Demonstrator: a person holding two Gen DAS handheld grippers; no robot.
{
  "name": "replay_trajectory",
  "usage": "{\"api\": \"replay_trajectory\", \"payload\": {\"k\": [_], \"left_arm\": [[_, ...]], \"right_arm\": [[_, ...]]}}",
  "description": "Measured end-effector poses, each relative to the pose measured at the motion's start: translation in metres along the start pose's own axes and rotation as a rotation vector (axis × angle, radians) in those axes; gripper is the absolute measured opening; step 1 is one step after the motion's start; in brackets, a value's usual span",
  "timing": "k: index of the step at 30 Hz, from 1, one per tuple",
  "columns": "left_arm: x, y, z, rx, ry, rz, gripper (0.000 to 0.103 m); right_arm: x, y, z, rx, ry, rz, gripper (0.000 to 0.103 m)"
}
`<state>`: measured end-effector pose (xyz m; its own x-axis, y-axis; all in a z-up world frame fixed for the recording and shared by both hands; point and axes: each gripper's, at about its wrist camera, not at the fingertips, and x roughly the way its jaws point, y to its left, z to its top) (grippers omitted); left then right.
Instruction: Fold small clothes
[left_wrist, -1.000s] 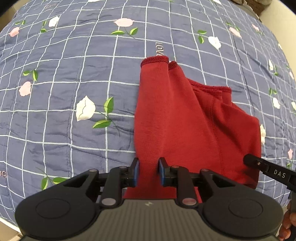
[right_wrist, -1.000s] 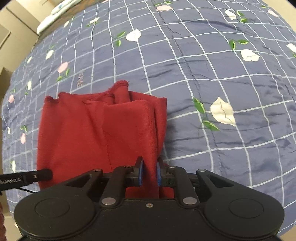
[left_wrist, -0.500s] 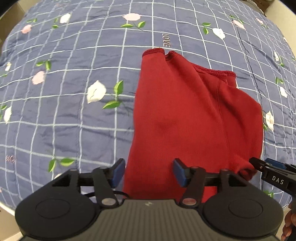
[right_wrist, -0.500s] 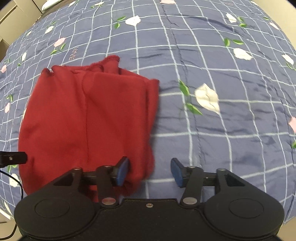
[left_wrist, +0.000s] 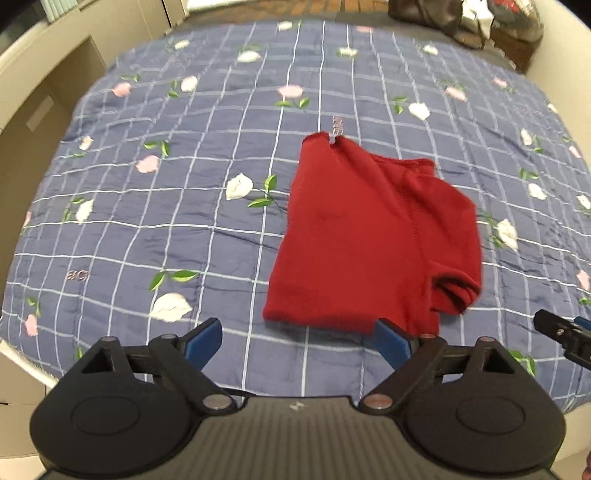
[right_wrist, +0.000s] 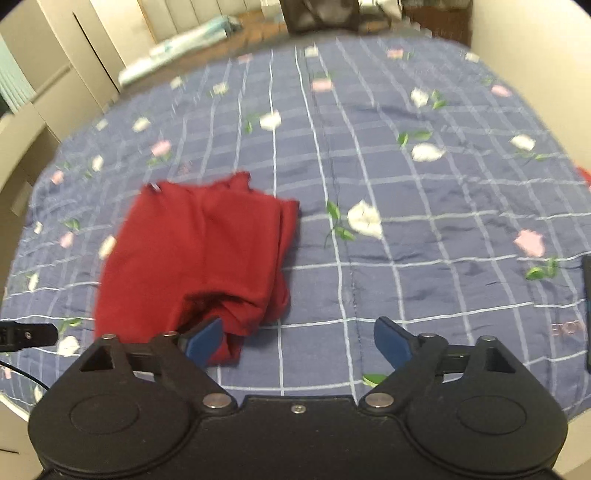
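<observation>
The red garment (left_wrist: 369, 240), pinched a second ago, has been released and lies folded on the quilt (left_wrist: 184, 229). Both the left gripper (left_wrist: 297, 341) and right gripper (right_wrist: 297, 341) are spread wide and drawn back beyond its near edge; bare quilt surrounds it.

The bed (left_wrist: 207, 229) is covered by a blue checked quilt (right_wrist: 424, 206) printed with flowers. A folded red garment (left_wrist: 369, 236) is laid flat on the quilt, near the front edge.
</observation>
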<state>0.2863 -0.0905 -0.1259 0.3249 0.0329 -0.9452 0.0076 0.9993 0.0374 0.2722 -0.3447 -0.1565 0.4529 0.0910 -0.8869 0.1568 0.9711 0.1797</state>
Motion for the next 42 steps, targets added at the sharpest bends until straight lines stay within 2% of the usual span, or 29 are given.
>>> {"api": "replay_trajectory", "payload": {"k": [3, 8, 19, 30, 36, 42], "left_arm": [[-0.029, -0.002, -0.021, 0.002, -0.067, 0.003, 0.099], [-0.071, -0.002, -0.058, -0.02, -0.165, 0.007, 0.102], [-0.124, 0.018, -0.124, -0.046, -0.251, 0.0, 0.102], [-0.134, 0.049, -0.164, -0.033, -0.283, -0.037, 0.102], [-0.133, 0.065, -0.175, 0.025, -0.298, -0.039, 0.102], [-0.127, 0.079, -0.182, 0.035, -0.273, -0.06, 0.102]], "right_arm": [[-0.037, -0.002, -0.013, -0.021, -0.073, 0.022, 0.098], [-0.087, 0.001, -0.034, -0.068, -0.165, 0.074, 0.102], [-0.165, 0.019, -0.072, -0.128, -0.27, 0.157, 0.102], [-0.194, 0.035, -0.104, -0.169, -0.29, 0.118, 0.102], [-0.193, 0.051, -0.13, -0.117, -0.258, 0.103, 0.102], [-0.188, 0.066, -0.144, -0.089, -0.227, 0.095, 0.102]]}}
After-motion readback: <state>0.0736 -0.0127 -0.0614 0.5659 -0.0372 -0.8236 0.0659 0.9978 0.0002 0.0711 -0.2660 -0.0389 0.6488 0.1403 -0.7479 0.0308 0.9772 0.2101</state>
